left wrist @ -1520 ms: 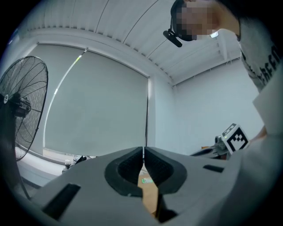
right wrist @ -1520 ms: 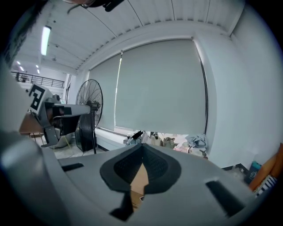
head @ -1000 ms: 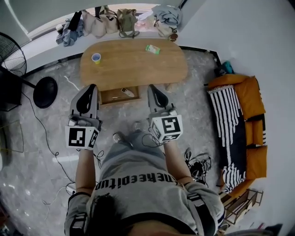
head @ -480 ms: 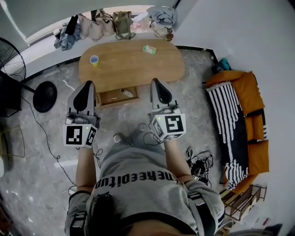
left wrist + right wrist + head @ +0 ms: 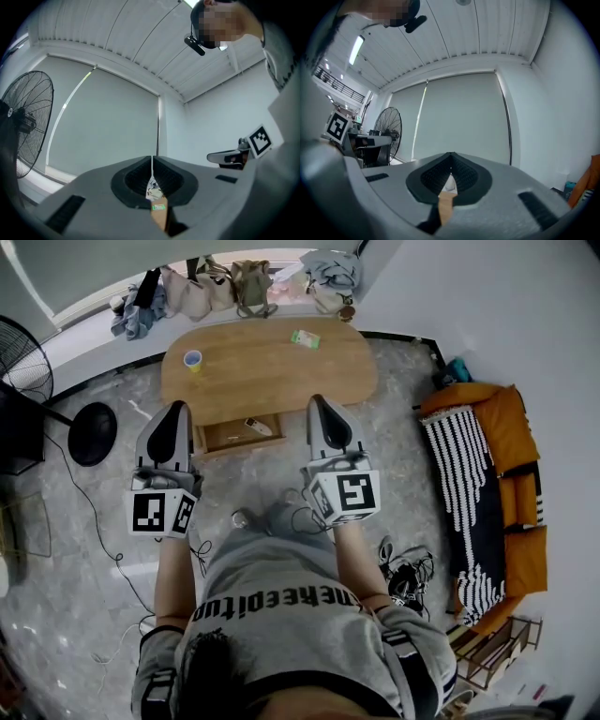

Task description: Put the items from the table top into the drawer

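On the wooden table (image 5: 272,381) two items are seen left to move: a small cup (image 5: 193,359) near the left end and a green packet (image 5: 305,338) toward the far edge; the drawer (image 5: 223,437) under the near edge is pulled open, and one small pale object (image 5: 260,427) is lying inside it, though what it is cannot be told; the task is judged partly done at most, with cup and packet not yet picked up and the drawer not yet shut. The left gripper (image 5: 174,409) and the right gripper (image 5: 319,401) are held out side by side, one at each side of the drawer, short of the cup and the packet; nothing is touched by either. Jaws of the left gripper are pressed together along their whole length, nothing gripped; only a sliver of table and packet is seen past them, well beyond reach. Jaws of the right gripper are likewise closed tight and empty.
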`<control>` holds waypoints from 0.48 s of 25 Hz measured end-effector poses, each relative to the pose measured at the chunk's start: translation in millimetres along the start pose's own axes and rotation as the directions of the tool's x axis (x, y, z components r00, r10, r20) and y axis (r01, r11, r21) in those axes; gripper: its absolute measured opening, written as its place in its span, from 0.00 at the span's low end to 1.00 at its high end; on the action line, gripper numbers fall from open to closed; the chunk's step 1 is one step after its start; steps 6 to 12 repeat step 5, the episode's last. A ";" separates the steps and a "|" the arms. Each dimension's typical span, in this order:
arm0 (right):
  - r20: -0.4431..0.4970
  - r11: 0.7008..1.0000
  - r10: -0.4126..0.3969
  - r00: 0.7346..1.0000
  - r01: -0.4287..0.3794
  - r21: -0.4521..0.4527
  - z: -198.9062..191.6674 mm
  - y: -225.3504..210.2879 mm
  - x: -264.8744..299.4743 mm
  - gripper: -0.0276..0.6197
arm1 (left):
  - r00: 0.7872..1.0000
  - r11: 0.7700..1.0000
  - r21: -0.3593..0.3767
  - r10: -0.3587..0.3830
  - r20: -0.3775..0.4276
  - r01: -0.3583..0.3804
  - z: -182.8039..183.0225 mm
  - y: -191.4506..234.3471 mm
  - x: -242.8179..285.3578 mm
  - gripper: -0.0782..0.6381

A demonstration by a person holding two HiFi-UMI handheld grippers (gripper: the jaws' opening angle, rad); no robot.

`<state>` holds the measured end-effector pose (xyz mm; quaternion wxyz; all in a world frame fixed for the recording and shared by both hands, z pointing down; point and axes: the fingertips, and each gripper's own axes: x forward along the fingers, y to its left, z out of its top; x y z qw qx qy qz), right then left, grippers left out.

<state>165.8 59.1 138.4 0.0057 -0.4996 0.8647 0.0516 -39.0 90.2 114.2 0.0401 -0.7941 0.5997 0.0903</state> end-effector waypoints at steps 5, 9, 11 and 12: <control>0.002 1.000 0.008 1.000 -0.008 -0.003 4.6 -1.2 4.8 0.05 | 1.000 1.000 0.000 0.002 0.002 -0.002 2.2 0.5 5.4 0.13; 0.002 1.000 0.008 1.000 -0.008 -0.003 4.6 -1.2 4.8 0.05 | 1.000 1.000 0.000 0.002 0.002 -0.002 2.2 0.5 5.4 0.13; 0.002 1.000 0.008 1.000 -0.008 -0.003 4.6 -1.2 4.8 0.05 | 1.000 1.000 0.000 0.002 0.002 -0.002 2.2 0.5 5.4 0.13; 0.002 1.000 0.008 1.000 -0.008 -0.003 4.6 -1.2 4.8 0.05 | 1.000 1.000 0.000 0.002 0.002 -0.002 2.2 0.5 5.4 0.13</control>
